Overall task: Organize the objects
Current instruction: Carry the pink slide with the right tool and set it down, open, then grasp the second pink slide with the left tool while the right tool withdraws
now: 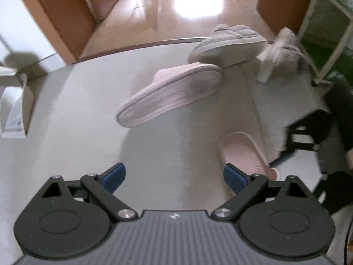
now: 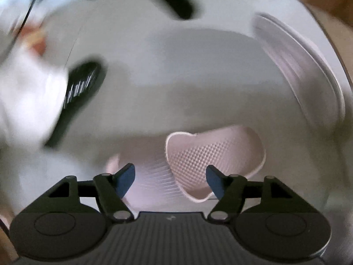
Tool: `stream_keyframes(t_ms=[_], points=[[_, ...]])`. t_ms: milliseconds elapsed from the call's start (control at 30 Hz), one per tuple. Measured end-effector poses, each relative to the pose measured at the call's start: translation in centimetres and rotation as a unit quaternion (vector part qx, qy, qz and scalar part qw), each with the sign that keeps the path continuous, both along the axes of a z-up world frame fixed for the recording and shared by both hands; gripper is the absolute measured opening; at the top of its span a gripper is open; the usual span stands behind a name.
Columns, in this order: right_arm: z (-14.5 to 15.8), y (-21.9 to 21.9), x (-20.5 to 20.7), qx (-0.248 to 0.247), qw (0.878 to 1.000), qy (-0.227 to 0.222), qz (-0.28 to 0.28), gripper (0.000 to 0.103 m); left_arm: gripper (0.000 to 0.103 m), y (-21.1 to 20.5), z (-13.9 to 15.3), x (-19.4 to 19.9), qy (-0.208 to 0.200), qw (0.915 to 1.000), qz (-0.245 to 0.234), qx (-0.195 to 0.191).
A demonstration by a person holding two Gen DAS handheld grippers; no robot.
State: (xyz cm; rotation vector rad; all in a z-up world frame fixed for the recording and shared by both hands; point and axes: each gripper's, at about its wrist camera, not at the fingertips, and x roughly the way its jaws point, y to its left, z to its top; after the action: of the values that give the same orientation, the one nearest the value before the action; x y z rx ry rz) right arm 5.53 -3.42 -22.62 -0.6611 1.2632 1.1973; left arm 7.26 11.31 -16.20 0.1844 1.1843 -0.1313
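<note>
Four slippers lie on the pale floor mat (image 1: 88, 110) in the left wrist view. At the far left a white box (image 1: 13, 108) stands near the mat's edge. Toward the middle a pink slipper (image 1: 172, 92) lies on its side, sole facing the camera, and just behind it a grey fuzzy slipper (image 1: 227, 44) rests against its toe end. Further right a cream fuzzy slipper (image 1: 280, 53) sits tipped beside the grey one, and nearer the camera a pink rubber slipper (image 1: 247, 154) lies upright. The left gripper (image 1: 174, 177) hangs over bare mat with its jaws spread wide and nothing between them; its right finger overlaps the pink rubber slipper's near end (whether it touches, I cannot tell). In the blurred right wrist view, a black slipper (image 2: 81, 97) lies at the left, the pink rubber slipper (image 2: 211, 152) sits just ahead of the right gripper (image 2: 169, 180), and the pink slipper on its side (image 2: 304, 70) lies at the far right. The right gripper's jaws stand well apart, their pads clear of the slipper.
</note>
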Motion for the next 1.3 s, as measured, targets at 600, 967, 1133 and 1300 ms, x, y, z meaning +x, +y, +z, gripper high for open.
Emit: stream_keyframes(t_ms=[600, 967, 1133, 1300], points=[[-4.7, -0.1, -3.6, -0.084, 0.848, -0.039, -0.522, 0.103, 0.095, 3.1, -0.3, -0.1, 0.002, 0.9981, 0.06, -0.011], [-4.4, -3.5, -4.5, -0.08, 0.856, -0.009, -0.51, 0.094, 0.095, 2.5, -0.7, 0.2, 0.008, 0.9985, 0.054, -0.012], [-2.7, -4.0, -4.5, -0.06, 0.869, -0.005, -0.491, 0.099, 0.095, 2.2, -0.6, 1.1, 0.013, 0.9977, 0.064, -0.019], [1.9, -4.4, -5.0, 0.003, 0.886, -0.065, -0.459, 0.103, 0.095, 1.6, 0.0, 4.6, 0.008, 0.9976, 0.064, -0.027]])
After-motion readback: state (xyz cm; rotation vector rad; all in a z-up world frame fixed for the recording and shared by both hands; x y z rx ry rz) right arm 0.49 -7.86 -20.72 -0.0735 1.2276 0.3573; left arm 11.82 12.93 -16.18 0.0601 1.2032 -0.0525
